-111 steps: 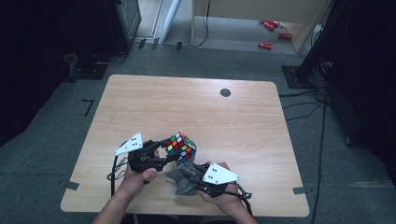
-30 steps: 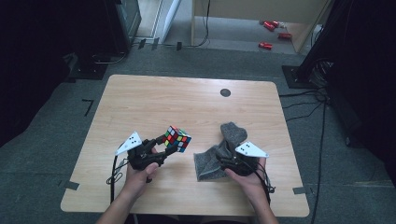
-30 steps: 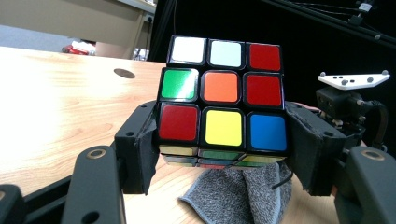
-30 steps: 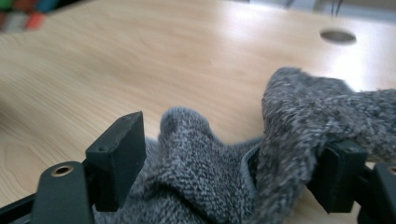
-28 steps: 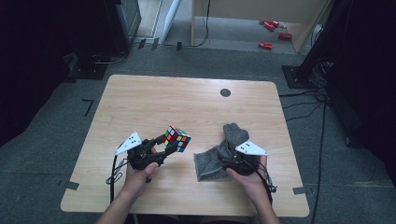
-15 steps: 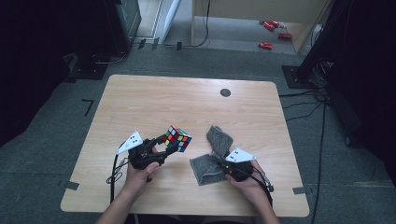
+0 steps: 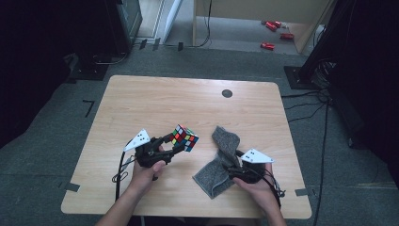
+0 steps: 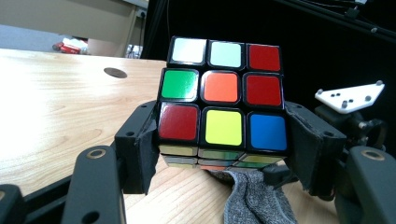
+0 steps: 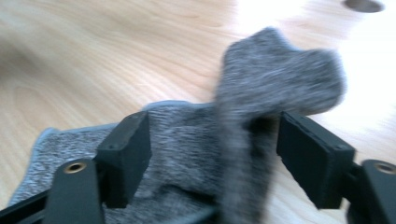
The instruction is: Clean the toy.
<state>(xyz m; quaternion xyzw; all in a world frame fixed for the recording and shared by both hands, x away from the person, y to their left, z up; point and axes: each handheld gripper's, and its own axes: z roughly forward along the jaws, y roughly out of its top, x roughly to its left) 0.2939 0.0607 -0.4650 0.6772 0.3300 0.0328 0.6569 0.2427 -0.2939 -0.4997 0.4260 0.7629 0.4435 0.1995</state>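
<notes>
Between the left gripper's (image 8: 219, 154) pads, a scrambled multicoloured cube (image 8: 222, 109).

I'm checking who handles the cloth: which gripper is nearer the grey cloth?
Right. The right gripper has its open jaws around the grey cloth, which lies between them. The left gripper is off to the side, clamping the puzzle cube.

The left tongs (image 7: 175, 141) were black, with blocky, flat-faced jaws and a round brass-ringed hole in each arm. A pale three-cornered plate (image 7: 138, 140) sat on top, and a thin black cable (image 7: 118, 170) trailed from the body. The right tongs (image 7: 232, 162) were built alike, their plate (image 7: 255, 156) dotted with small dark screws. Both forearms were bare of sleeves.
</notes>
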